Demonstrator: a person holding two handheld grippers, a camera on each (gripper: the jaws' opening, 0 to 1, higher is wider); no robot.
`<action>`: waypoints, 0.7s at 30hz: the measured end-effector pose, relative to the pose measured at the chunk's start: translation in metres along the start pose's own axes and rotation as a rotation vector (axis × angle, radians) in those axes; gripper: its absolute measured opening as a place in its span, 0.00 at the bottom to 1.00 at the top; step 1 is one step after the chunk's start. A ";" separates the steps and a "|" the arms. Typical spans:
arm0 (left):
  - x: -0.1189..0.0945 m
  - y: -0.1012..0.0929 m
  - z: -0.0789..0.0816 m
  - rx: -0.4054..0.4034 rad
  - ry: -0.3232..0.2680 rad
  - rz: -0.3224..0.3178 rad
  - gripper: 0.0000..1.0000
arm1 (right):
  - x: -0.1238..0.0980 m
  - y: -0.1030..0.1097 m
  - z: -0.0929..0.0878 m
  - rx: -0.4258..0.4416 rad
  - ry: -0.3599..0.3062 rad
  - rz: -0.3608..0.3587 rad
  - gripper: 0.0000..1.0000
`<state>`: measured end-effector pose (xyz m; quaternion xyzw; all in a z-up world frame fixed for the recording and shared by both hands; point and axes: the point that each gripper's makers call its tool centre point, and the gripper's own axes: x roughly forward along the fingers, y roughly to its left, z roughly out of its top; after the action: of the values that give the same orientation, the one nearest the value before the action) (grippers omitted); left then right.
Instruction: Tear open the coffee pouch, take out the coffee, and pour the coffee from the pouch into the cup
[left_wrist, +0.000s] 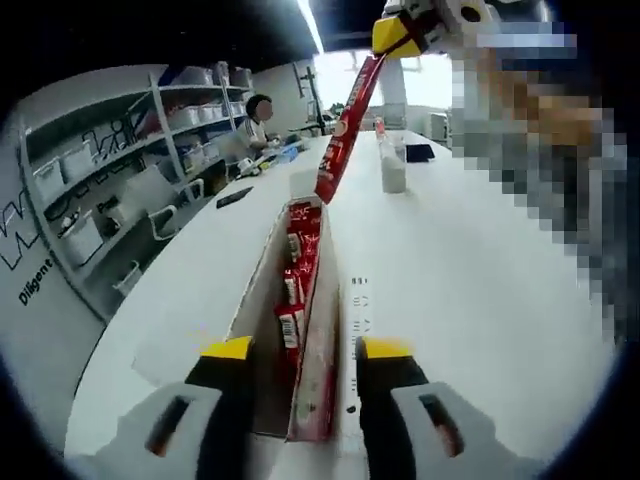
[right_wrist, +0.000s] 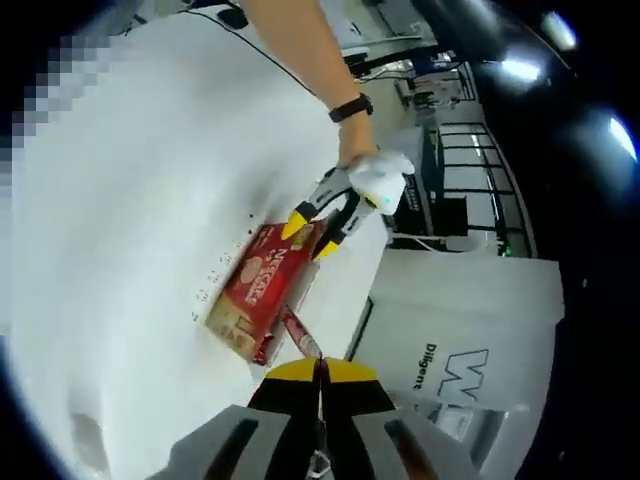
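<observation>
Red and long, the coffee stick (left_wrist: 345, 135) hangs from the top of the left gripper view, clamped at its upper end by the right gripper (left_wrist: 410, 30). Its lower end dangles over the open coffee box (left_wrist: 300, 320) at lower centre, which sits on the white table (left_wrist: 480, 300). The left gripper (left_wrist: 305, 350) has its jaws apart, either side of the box; whether they touch it I cannot tell.
</observation>
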<state>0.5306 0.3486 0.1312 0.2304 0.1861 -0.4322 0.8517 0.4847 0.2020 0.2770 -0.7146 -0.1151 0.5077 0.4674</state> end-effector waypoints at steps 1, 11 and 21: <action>-0.002 0.001 0.005 -0.015 -0.043 0.015 0.50 | 0.000 0.000 0.001 0.010 -0.004 -0.005 0.01; -0.011 -0.011 0.069 0.197 -0.243 0.230 0.51 | 0.013 0.003 0.009 0.182 -0.107 -0.049 0.01; 0.008 -0.052 0.119 0.365 -0.239 0.228 0.33 | 0.004 0.005 0.026 0.307 -0.240 -0.125 0.01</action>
<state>0.5063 0.2507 0.2138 0.3470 -0.0245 -0.3840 0.8553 0.4631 0.2163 0.2697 -0.5608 -0.1355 0.5708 0.5842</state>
